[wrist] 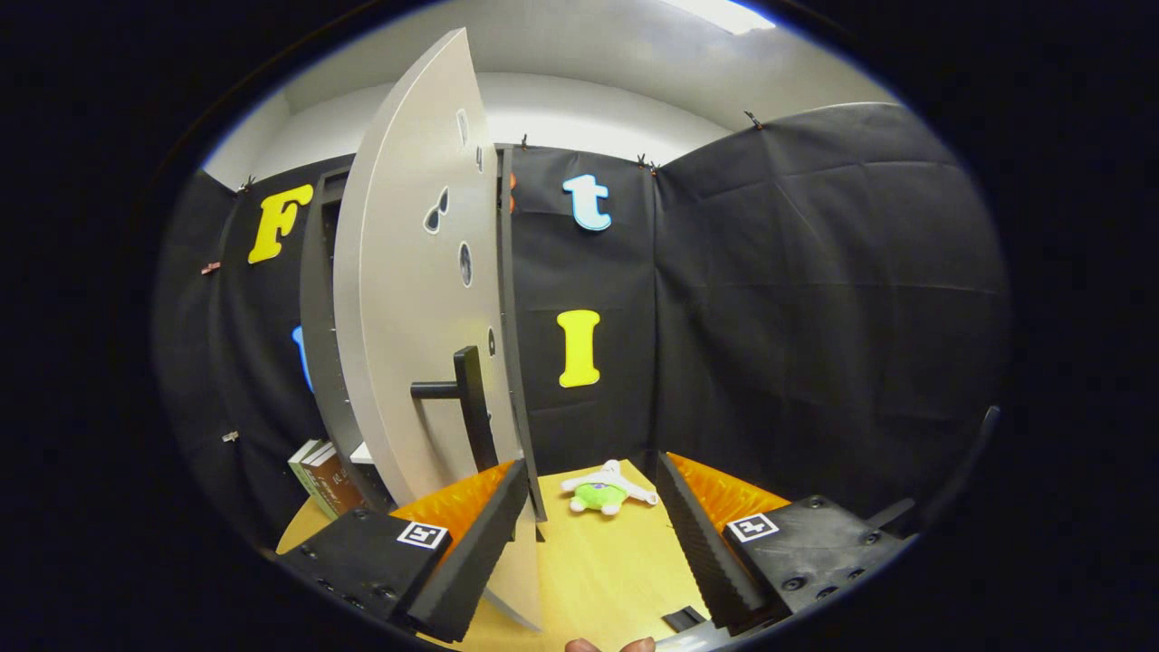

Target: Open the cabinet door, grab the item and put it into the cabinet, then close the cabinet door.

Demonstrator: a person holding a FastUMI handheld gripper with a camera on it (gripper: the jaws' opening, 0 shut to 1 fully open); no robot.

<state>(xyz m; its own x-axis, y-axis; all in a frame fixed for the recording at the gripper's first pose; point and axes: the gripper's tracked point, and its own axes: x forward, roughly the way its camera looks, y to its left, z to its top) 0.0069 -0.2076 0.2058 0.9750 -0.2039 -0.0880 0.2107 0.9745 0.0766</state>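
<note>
Hand-held gripper: black ridged fingers, orange backing, square markers, screws.

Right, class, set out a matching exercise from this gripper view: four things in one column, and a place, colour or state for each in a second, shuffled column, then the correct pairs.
Things:
1. cabinet door
2. soft toy
3. books
4. tool

Descriptions:
A. leaning upright at the foot of the cabinet
B. swung open, black handle facing out
C. fingers apart, holding nothing
D. green and white, lying on the wooden table beyond the fingers

Pairs: 1-B, 2-D, 3-A, 4-C
</note>
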